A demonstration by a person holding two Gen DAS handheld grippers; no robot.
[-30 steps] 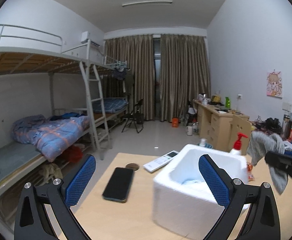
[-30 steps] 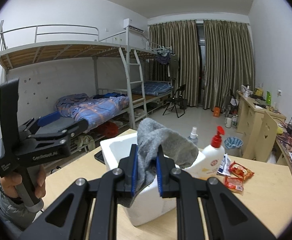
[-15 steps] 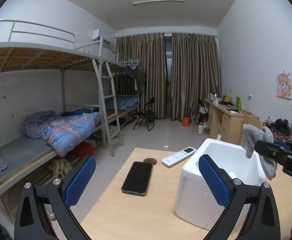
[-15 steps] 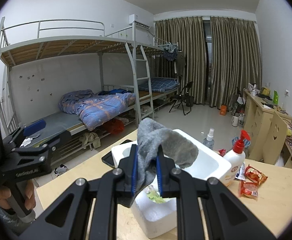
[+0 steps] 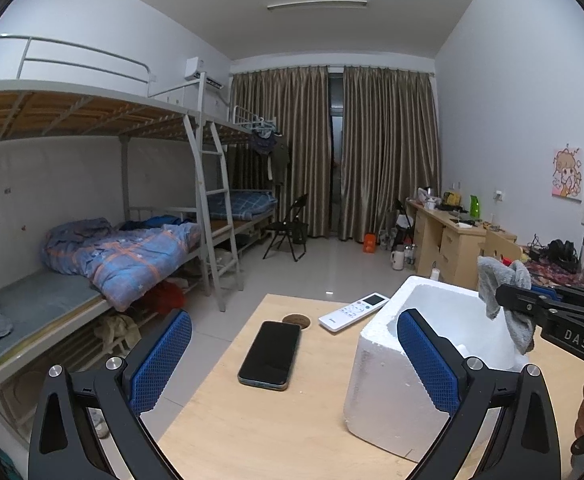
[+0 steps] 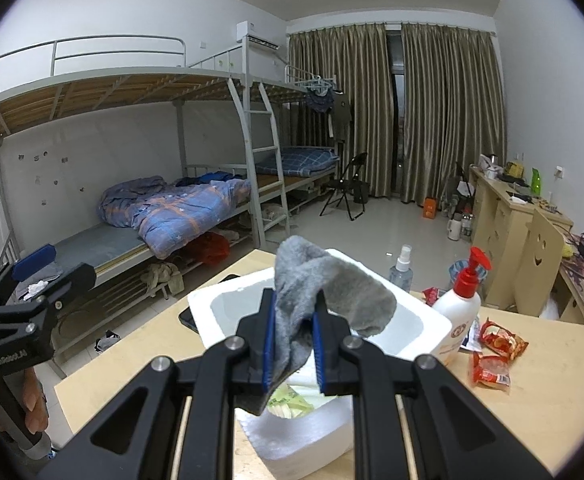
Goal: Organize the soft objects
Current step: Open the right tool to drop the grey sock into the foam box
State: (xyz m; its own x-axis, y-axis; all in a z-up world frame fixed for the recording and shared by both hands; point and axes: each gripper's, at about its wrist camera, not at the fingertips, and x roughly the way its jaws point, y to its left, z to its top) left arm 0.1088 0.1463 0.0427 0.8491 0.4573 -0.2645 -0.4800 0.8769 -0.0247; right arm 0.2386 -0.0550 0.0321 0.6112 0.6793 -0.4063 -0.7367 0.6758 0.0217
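**Sock clamped in my right gripper, over the foam box**

My right gripper is clenched on the grey sock. The blue pads pinch it mid-length: the toe end flops over to the right above the fingers, the other end hangs down below them. The sock is in the air over the open top of the white foam box, not touching its rim as far as I can tell. Something pale green and white lies inside the box under the sock; can't make out what.

From the left wrist view the same sock hangs off the right gripper's fingertips above the far right corner of the box.

My left gripper is spread wide, nothing between the pads. It sits low over the near edge of the wooden table, right pad in front of the box's left wall.

On the table left of the box: a black phone lying flat, a white remote just beyond it, near the box corner. To the right of the box: a white pump bottle with red top just beside the wall, a clear spray bottle behind it, and red snack packets further right.
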